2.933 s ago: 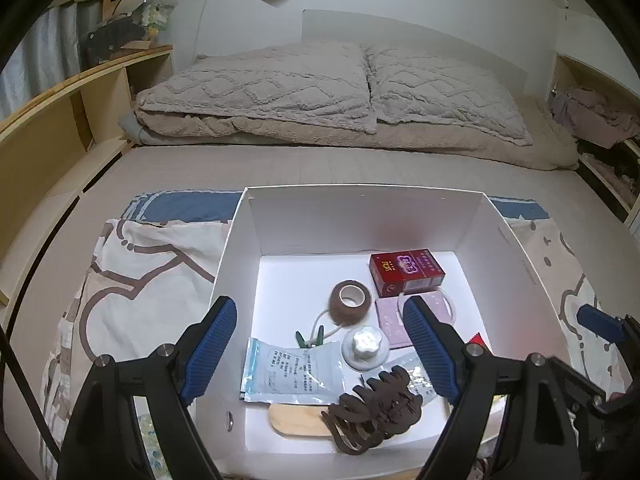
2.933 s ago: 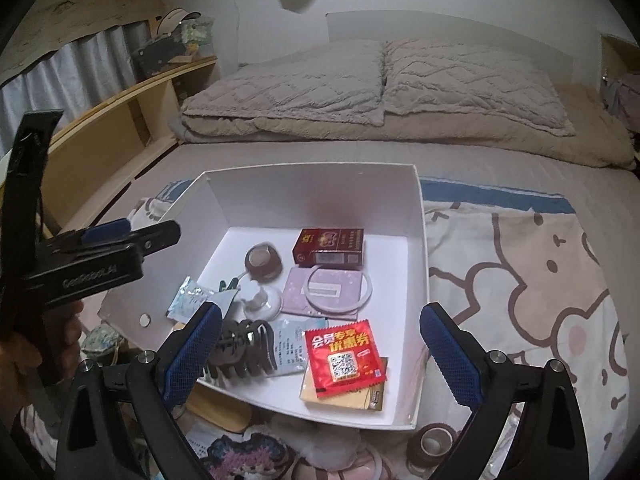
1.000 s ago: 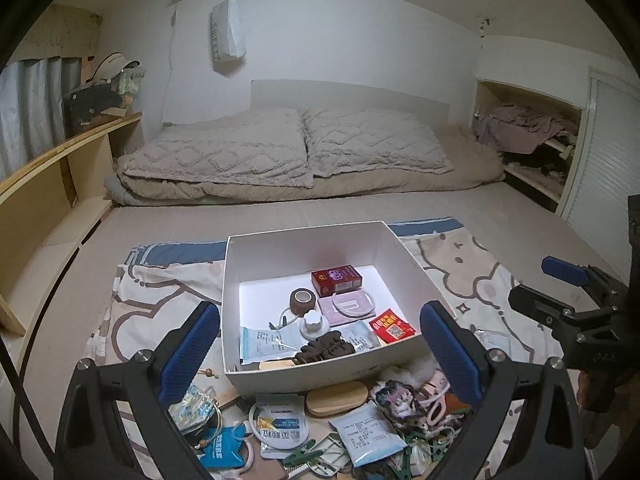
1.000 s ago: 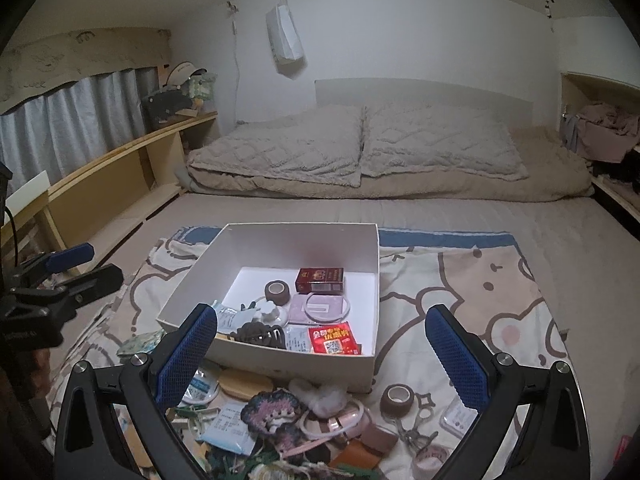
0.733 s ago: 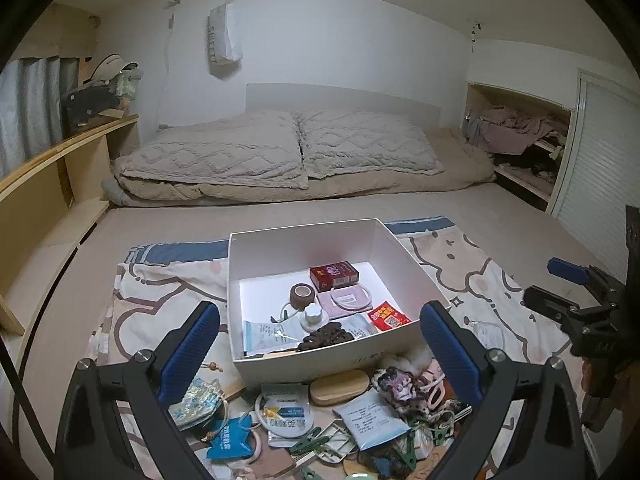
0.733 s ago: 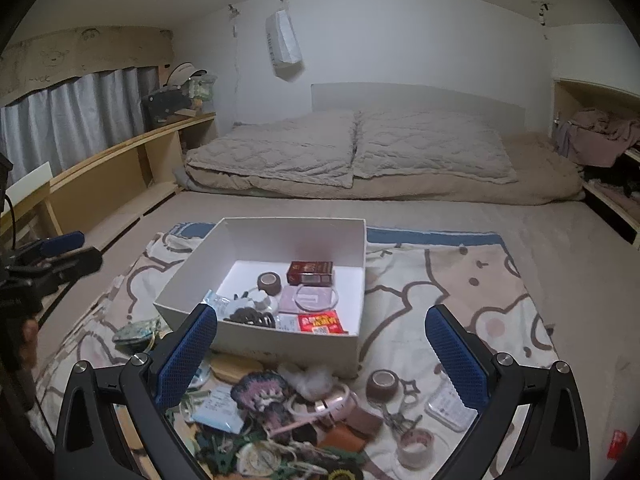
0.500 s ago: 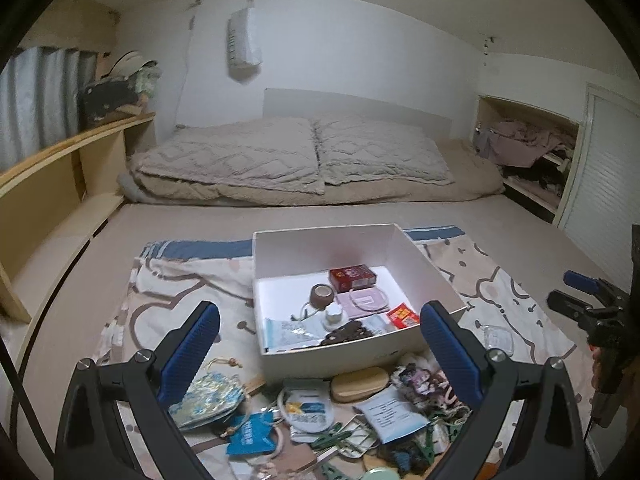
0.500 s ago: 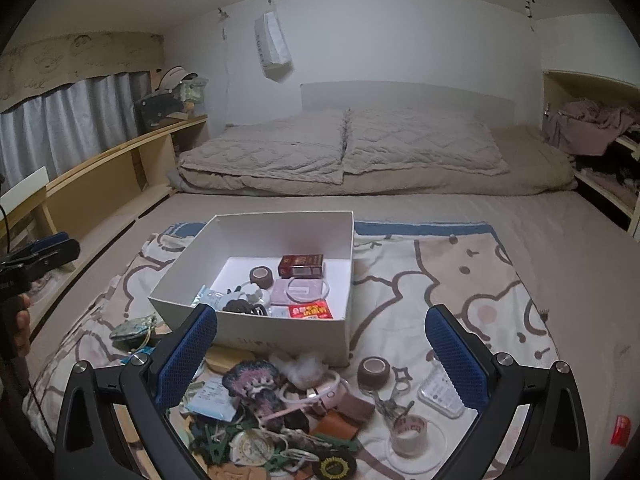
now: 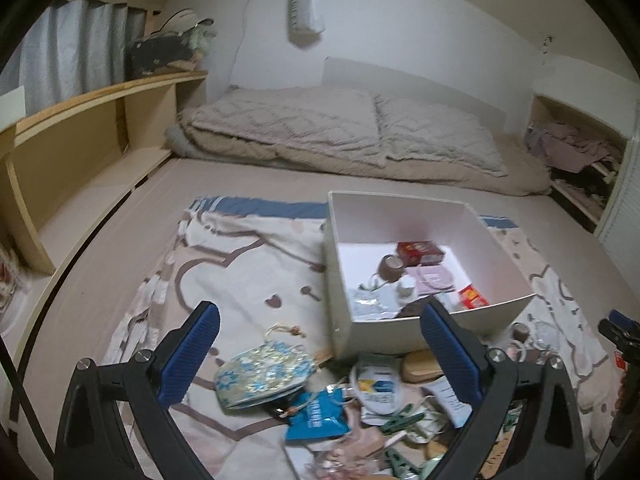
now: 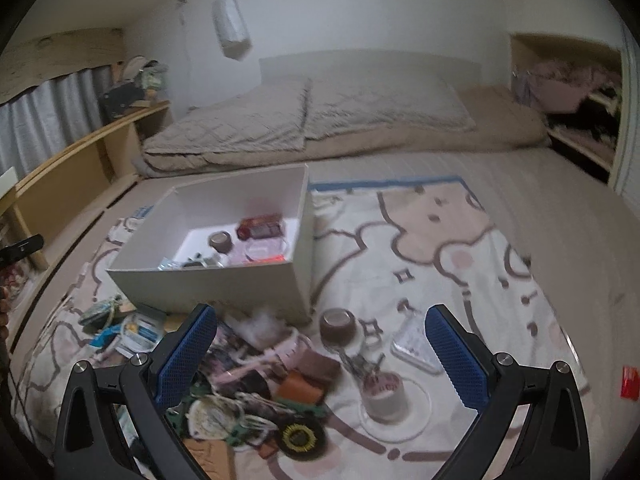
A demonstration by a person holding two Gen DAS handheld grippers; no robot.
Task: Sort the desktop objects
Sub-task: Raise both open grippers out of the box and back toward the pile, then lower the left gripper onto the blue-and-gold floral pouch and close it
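A white open box (image 9: 412, 334) stands on a bear-print blanket and holds a red pack (image 9: 421, 251), a brown tape roll (image 9: 390, 266) and other small items. It also shows in the right wrist view (image 10: 208, 280). Loose clutter lies in front of it: a blue floral pouch (image 9: 262, 372), a blue packet (image 9: 318, 414), a brown tape roll (image 10: 338, 325), a clear tape roll (image 10: 386, 398). My left gripper (image 9: 320, 352) is open and empty above the pouch. My right gripper (image 10: 320, 354) is open and empty above the pile.
The blanket (image 10: 440, 248) lies on a beige bed with pillows (image 9: 340, 128) at the back. Wooden shelves (image 9: 80, 128) run along the left. A cluttered alcove (image 9: 576, 156) is at the right. A small red item (image 10: 629, 383) lies at the far right.
Both grippers have pulled back from the box and dropped toward the clutter pile. The left view has swung left, the right view has swung right. Both stay open and empty.
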